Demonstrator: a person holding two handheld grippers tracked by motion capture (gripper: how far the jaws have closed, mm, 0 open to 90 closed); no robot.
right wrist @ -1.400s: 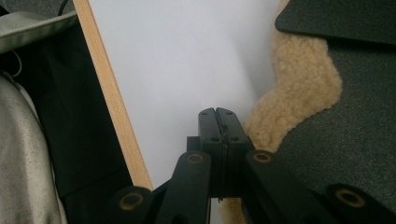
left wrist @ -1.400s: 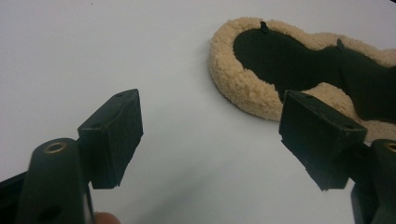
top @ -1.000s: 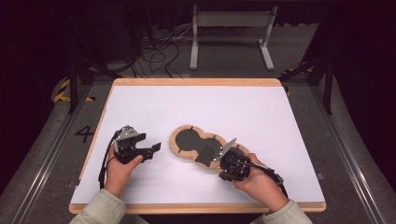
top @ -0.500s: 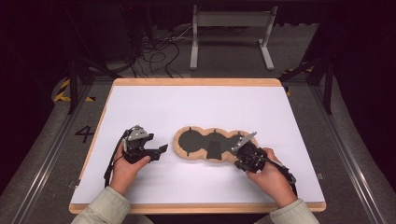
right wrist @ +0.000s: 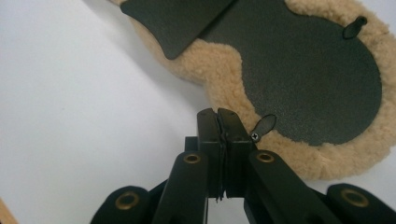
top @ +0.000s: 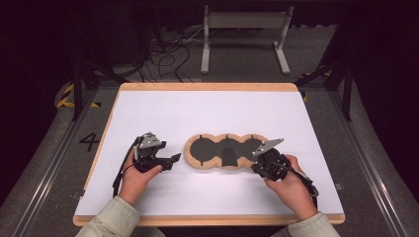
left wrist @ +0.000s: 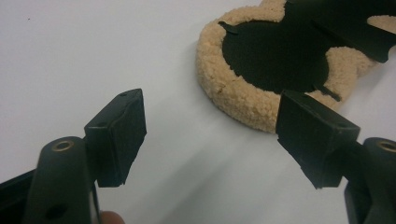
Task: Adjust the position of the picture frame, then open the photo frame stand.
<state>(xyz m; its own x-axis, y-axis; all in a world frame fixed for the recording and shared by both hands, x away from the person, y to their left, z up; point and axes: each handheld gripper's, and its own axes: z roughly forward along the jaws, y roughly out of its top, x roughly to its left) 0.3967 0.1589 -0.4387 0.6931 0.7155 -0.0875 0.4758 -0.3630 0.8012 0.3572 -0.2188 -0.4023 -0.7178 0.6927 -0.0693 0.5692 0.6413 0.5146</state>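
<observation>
Your fleece pad (top: 225,152) lies flat near the middle of the white worktop (top: 207,113): three joined lobes of tan, woolly pile around a matte black, finely grained face with small slot tabs. Your right claw (right wrist: 218,122) has its black jaws pressed together with nothing visibly between them, just at the fuzzy rim of the pad's end lobe. Your left claw (left wrist: 210,135) stands wide apart, blocky pads over bare worktop just beside the opposite lobe.
</observation>
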